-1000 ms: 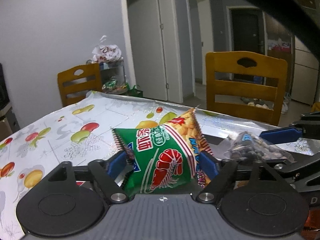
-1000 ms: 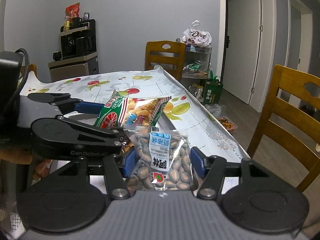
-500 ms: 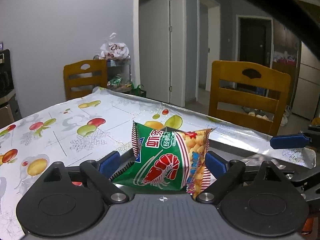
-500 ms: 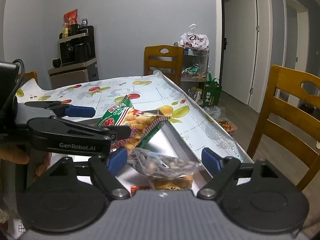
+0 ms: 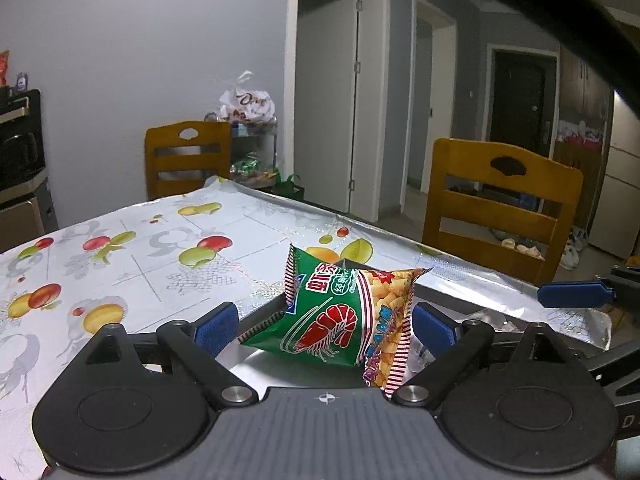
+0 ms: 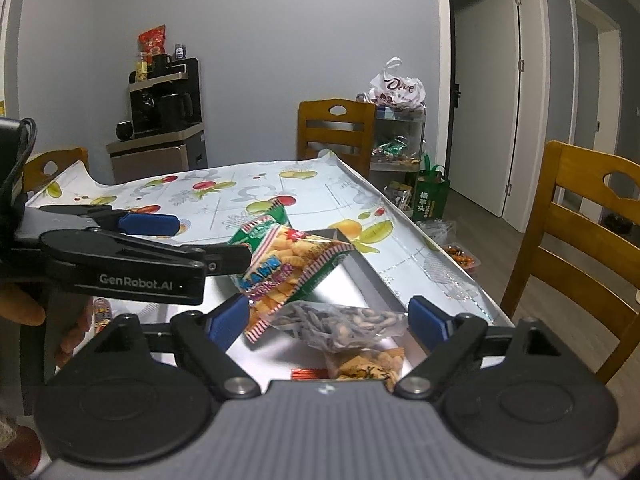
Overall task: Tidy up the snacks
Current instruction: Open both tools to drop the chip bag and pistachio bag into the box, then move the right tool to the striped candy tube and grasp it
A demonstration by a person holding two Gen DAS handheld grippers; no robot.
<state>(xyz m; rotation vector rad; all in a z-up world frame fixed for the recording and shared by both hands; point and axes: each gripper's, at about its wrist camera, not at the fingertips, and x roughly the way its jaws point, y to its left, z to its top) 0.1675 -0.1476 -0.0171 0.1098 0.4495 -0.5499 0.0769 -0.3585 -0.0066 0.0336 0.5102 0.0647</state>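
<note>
A green prawn-cracker bag (image 5: 340, 304) leans in a shallow silver box (image 5: 280, 364) on the table. My left gripper (image 5: 326, 326) stands open around the bag, its blue pads clear of both sides. In the right wrist view the same bag (image 6: 288, 264) lies just behind a clear bag of seeds (image 6: 340, 324). The seeds rest flat on an orange snack pack (image 6: 368, 364) in the box (image 6: 360, 280). My right gripper (image 6: 328, 324) has its jaws opening, with the seed bag between them and untouched. The left gripper (image 6: 208, 242) reaches in from the left.
A fruit-print cloth (image 5: 140, 264) covers the table. Wooden chairs stand at the far end (image 5: 184, 156) and the right side (image 5: 504, 208). A cart with snack bags (image 6: 396, 128) and a coffee-machine cabinet (image 6: 164, 132) line the wall. A hand (image 6: 24, 308) holds the left gripper.
Both grippers opened and drew back and up. The prawn-cracker bag dropped from the left pads into the box. The seed bag fell flat from the right pads.
</note>
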